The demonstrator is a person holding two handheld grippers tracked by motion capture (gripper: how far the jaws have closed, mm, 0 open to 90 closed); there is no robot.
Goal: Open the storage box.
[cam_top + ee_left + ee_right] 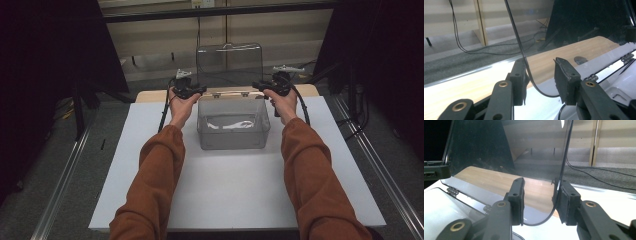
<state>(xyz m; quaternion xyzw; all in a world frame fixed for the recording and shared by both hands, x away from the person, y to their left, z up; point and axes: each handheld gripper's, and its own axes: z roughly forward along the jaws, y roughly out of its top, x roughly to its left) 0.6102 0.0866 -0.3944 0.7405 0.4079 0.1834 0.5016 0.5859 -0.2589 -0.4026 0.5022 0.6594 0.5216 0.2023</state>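
While both forearms stretched out to the far side, the left gripper [199,90] and right gripper [256,85], jaws apart, flanked the upright clear plastic lid [229,64] of the see-through rectangular box [233,131] mid-table.

The upright lid [229,64] walls off the back of the box [233,131], so its open top is reachable from the front. Near desk [235,190] lies bare between the sleeves. Each gripper straddles a lid corner.

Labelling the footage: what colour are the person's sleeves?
Rust-brown sleeves, clearest in the high view.
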